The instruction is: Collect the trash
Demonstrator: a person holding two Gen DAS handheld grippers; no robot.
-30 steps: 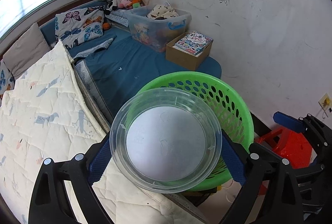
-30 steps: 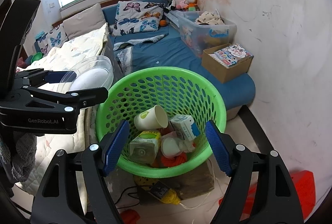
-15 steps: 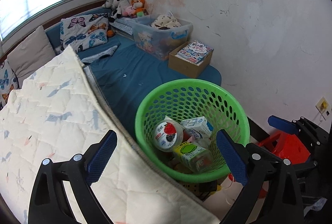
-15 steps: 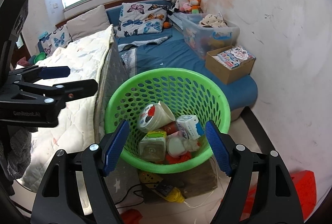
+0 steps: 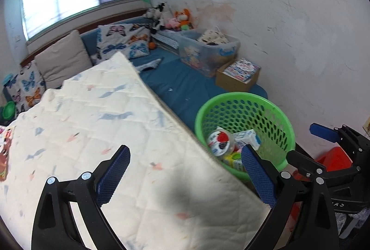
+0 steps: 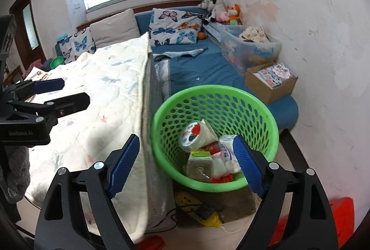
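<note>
A green plastic basket (image 5: 245, 97) (image 6: 215, 90) stands on the floor between the bed and the wall. It holds a clear cup with a strawberry lid (image 5: 218, 141) (image 6: 196, 132), a white carton (image 5: 248, 137), a green-topped carton (image 6: 198, 162) and other trash. My left gripper (image 5: 185, 157) (image 6: 67, 92) is open and empty over the cream quilt, left of the basket. My right gripper (image 6: 186, 143) (image 5: 307, 143) hovers in front of the basket. Its jaws are opening and nothing is pressed between them.
The cream quilt (image 5: 104, 122) lies over the bed's near edge beside the basket. A clear storage bin (image 6: 249, 46) and a cardboard box of books (image 6: 270, 81) sit on the blue mattress (image 6: 196, 67). A yellow power strip (image 6: 196, 206) and a red stool (image 6: 342, 222) are on the floor.
My left gripper let go of the clear lidded cup, which now lies in the basket, and moved away left over the quilt. The right gripper's jaws have widened.
</note>
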